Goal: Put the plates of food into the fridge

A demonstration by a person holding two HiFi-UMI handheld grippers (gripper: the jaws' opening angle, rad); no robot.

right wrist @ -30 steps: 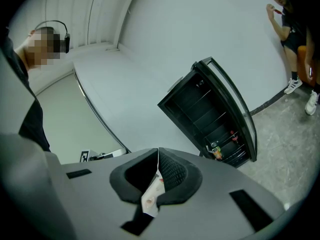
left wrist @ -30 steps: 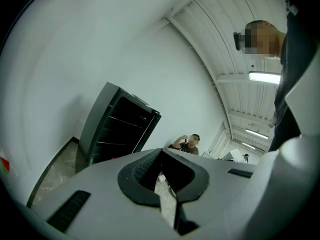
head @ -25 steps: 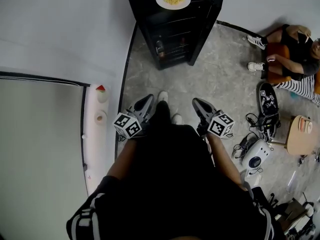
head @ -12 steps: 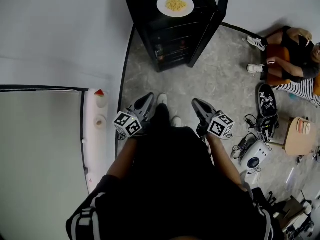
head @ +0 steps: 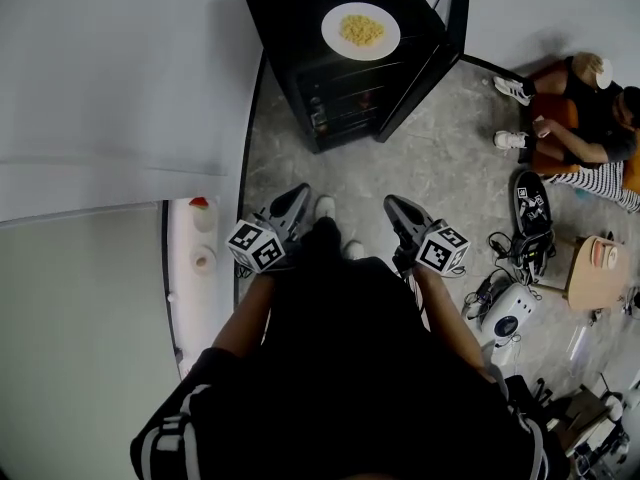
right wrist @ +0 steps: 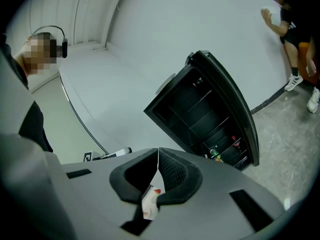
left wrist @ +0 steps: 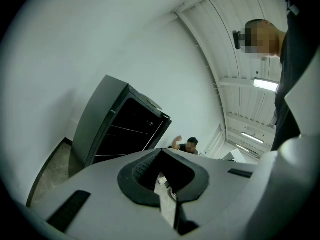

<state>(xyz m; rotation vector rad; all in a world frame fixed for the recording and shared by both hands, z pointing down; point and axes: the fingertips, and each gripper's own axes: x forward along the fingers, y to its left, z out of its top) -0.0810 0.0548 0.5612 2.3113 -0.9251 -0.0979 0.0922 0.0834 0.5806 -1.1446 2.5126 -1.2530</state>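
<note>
A white plate of yellow food (head: 360,31) sits on top of a black fridge (head: 345,78) at the top of the head view. The fridge door (head: 440,53) stands open to the right, showing dark shelves. My left gripper (head: 292,204) and right gripper (head: 396,208) are held side by side in front of my body, well short of the fridge, both pointing toward it. In the left gripper view the jaws (left wrist: 161,150) meet at their tips with nothing between them. The right gripper (right wrist: 158,150) is likewise shut and empty, with the open fridge (right wrist: 200,114) ahead.
A white ledge (head: 185,288) on the left carries two small dishes (head: 202,208). A person (head: 585,118) sits on the floor at the right, by a skateboard (head: 535,203), cables, a white device (head: 510,318) and a wooden stool (head: 598,268). Bottles (right wrist: 216,155) stand low in the fridge.
The fridge and its plate have come nearer and lower in the head view as I walked toward it. Both grippers keep their place before my body, still shut.
</note>
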